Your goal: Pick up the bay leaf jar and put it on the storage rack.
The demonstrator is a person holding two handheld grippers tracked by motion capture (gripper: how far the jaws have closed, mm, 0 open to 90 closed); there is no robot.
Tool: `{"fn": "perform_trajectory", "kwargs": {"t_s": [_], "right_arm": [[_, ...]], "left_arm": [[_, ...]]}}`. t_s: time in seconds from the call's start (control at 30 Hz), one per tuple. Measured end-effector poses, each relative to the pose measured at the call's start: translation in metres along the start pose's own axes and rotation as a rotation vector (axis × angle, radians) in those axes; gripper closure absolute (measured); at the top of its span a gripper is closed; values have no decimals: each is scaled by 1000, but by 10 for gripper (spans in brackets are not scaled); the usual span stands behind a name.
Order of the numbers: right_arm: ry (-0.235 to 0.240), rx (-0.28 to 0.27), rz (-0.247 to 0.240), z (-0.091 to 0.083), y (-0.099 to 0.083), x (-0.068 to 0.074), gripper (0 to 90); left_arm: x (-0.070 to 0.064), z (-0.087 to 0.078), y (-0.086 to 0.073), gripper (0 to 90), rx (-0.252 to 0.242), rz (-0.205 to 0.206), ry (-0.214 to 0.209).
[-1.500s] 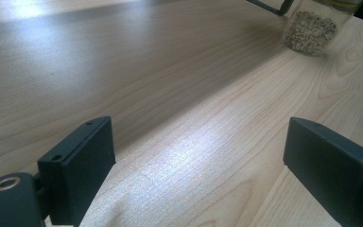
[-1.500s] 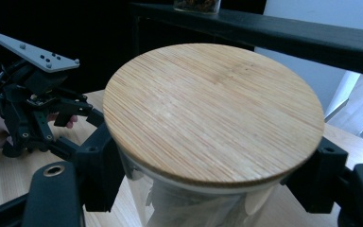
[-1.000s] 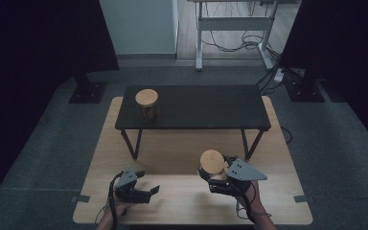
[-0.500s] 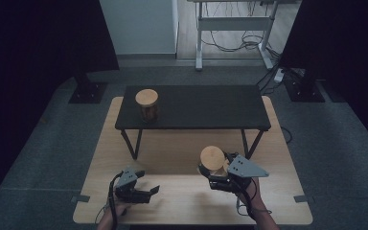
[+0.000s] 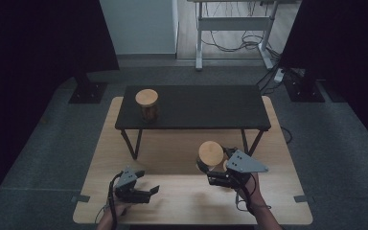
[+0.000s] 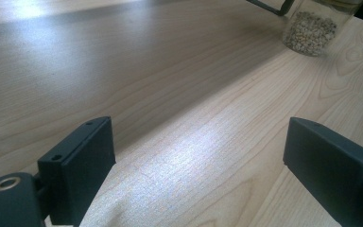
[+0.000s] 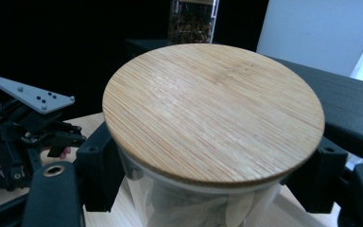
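Observation:
A glass jar with a round bamboo lid point(image 5: 211, 153) point(image 7: 212, 109) stands between the jaws of my right gripper point(image 5: 214, 167) point(image 7: 208, 177), which is shut on its glass body just under the lid. It is held over the wooden board in front of the black table point(image 5: 206, 108). A second lidded jar point(image 5: 146, 103) point(image 7: 192, 21) with dark contents stands on that table's left part. My left gripper point(image 5: 148, 191) point(image 6: 198, 161) hovers low over the board at the front left, open and holding nothing.
The light wooden board point(image 5: 172, 153) lies under the low black table and reaches to the front edge. In the left gripper view the held jar's base point(image 6: 312, 30) shows pale grains. Dark stands and cables sit on the grey floor behind.
My right gripper and the jar have shifted slightly away from me. The left gripper has stayed where it was.

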State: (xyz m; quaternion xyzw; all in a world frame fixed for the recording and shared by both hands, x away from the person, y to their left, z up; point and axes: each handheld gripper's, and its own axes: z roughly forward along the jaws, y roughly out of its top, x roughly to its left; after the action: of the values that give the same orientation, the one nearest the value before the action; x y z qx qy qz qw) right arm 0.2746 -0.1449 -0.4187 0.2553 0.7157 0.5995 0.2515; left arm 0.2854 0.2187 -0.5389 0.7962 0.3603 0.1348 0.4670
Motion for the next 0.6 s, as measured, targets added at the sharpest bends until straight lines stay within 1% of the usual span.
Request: {"fn": "perform_trajectory", "kwargs": {"t_s": [0.4,0.6], "right_arm": [[3,-13,8,5,8,-5,248],[3,-13,4,8,11,-6,248]], "left_arm": [[0,0,0,91,-1,-1,0],[0,0,0,90,-1,0,0]]}}
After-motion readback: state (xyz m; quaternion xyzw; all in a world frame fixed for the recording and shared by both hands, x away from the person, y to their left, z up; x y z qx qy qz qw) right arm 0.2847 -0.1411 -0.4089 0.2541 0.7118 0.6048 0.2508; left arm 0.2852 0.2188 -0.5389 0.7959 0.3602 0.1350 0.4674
